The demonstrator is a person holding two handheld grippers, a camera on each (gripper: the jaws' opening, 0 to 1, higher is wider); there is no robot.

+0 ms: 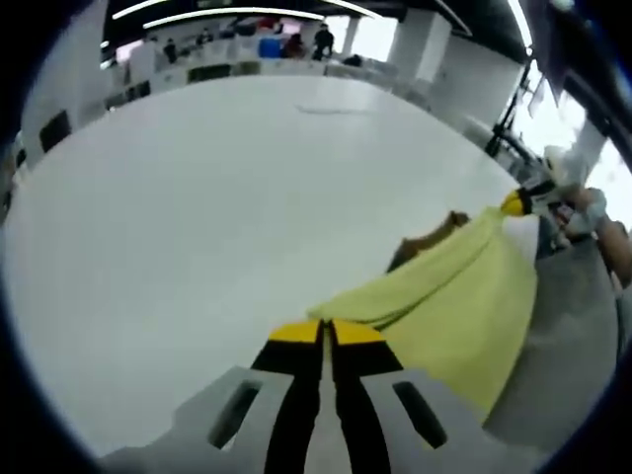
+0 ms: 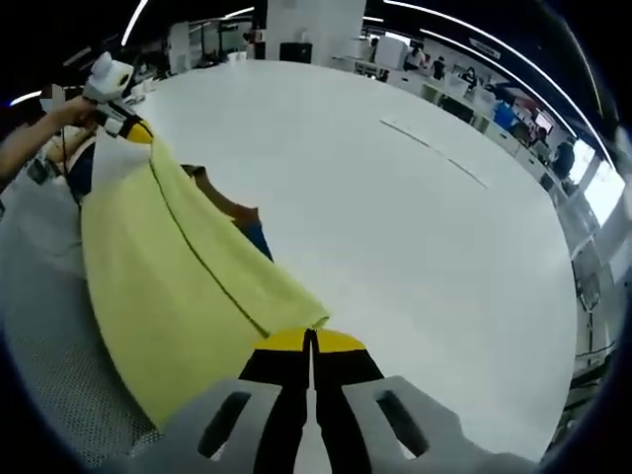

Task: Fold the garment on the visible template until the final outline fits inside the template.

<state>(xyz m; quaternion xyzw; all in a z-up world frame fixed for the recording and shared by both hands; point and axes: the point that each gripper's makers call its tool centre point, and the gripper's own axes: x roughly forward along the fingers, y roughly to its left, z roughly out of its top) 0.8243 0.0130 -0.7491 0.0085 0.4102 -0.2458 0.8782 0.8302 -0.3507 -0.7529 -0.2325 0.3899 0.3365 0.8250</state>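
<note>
A yellow garment [image 1: 464, 306] hangs stretched between both grippers, lifted off the white table [image 1: 217, 197]. In the left gripper view my left gripper [image 1: 321, 331] is shut on one corner of it, jaws pressed together. My right gripper [image 1: 513, 204] holds the far corner at the right. In the right gripper view the yellow garment [image 2: 168, 267] runs from my right gripper [image 2: 311, 341], shut on its near corner, up to my left gripper [image 2: 133, 131] at the top left. Faint lines [image 2: 434, 153] mark the table further out.
Grey mesh cloth of the person [image 2: 44, 346] lies under the garment by the table edge. Something brown and blue [image 2: 237, 217] shows behind the garment. A hand [image 2: 59, 114] holds the far gripper. Desks and people [image 1: 296, 44] stand beyond the table.
</note>
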